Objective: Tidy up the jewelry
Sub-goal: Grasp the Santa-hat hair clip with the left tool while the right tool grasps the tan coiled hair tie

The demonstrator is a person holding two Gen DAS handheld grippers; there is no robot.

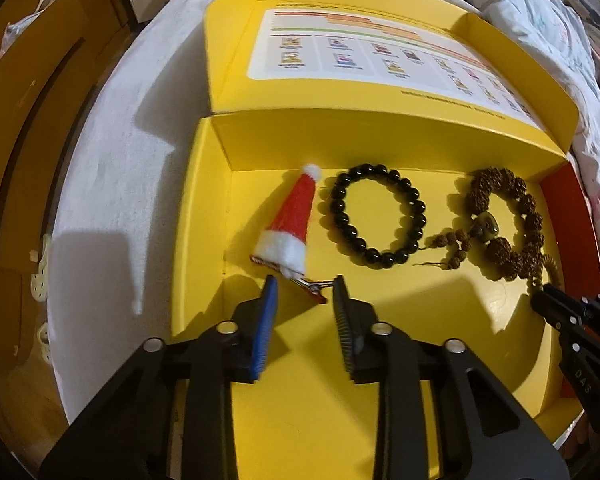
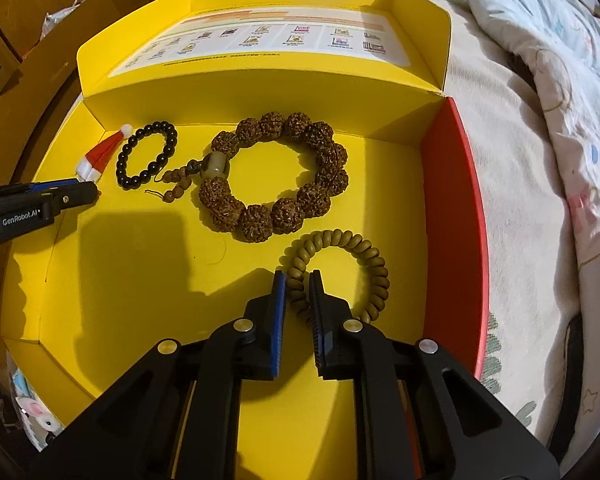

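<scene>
Yellow cardboard formed the open box [image 2: 396,184], which lay on a bed [image 2: 516,168] and contained four items in a row: a Santa-hat hair clip [image 1: 290,222], a black bead bracelet [image 1: 376,216], a rough brown seed bracelet [image 2: 276,176] and an olive disc-bead bracelet [image 2: 340,276]. The hat's long axis ran toward the rear wall, pompom foremost. The left gripper [image 1: 305,286] was seen with jaws apart, straddling the clip's metal end. The right gripper [image 2: 298,280] was clamped on the olive bracelet, beside the red side wall.
</scene>
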